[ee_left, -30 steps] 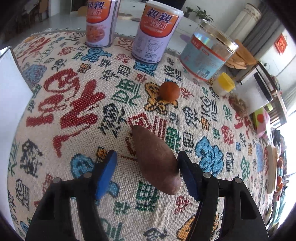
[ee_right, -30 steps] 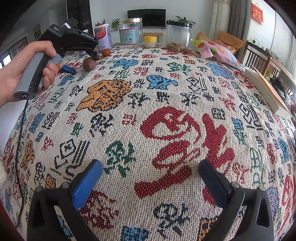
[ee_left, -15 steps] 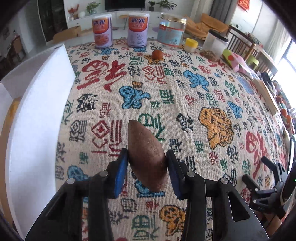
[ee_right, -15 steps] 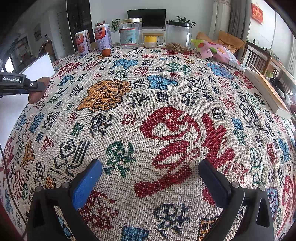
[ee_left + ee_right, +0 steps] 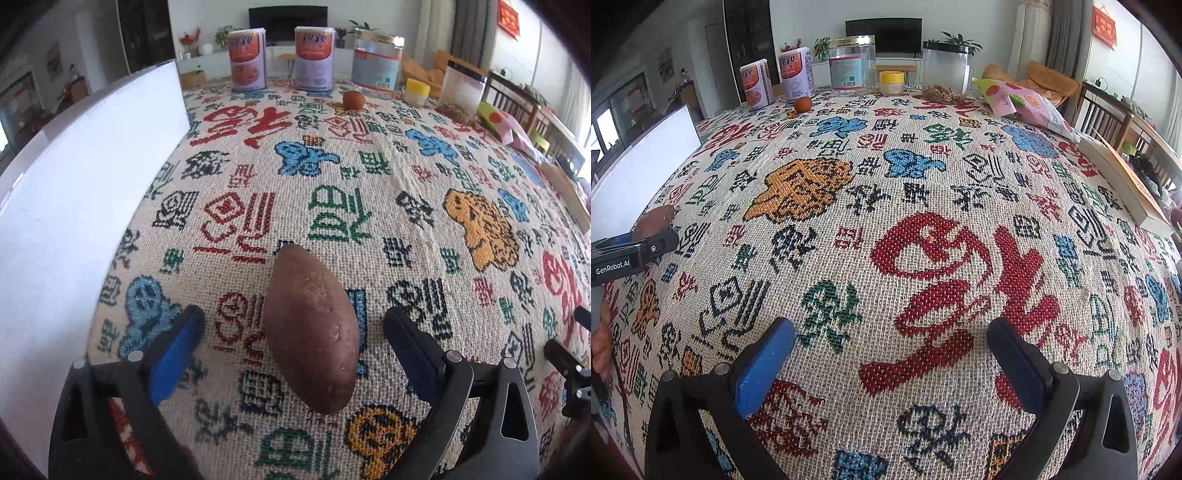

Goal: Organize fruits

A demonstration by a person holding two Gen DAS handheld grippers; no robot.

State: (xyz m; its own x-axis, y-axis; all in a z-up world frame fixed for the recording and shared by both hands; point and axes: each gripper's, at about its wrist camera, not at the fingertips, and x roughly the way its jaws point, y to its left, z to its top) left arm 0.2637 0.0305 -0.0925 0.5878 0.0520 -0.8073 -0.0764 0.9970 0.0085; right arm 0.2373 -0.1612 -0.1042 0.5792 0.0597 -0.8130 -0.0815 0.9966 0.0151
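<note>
Left wrist: left gripper [image 5: 293,341] spread wide, gripping nothing; sweet potato [image 5: 312,328] lying lengthwise between the pads on the patterned cloth [image 5: 406,206], seemingly set down near the white board [image 5: 74,184]. Small orange fruit [image 5: 353,99] far off by the cans [image 5: 280,59].

Right wrist: right gripper [image 5: 890,360] wide open, empty, idle over cloth.

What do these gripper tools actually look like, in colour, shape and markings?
Each gripper, left gripper and right gripper, is a black plastic frame with triangular cut-outs and silver rivets, ending in two flat fingers faced with blue pads. From the right wrist view, the left one's black body carries white "GenRobot.AI" lettering. A bare hand shows at the edge; no sleeve is visible.
</note>
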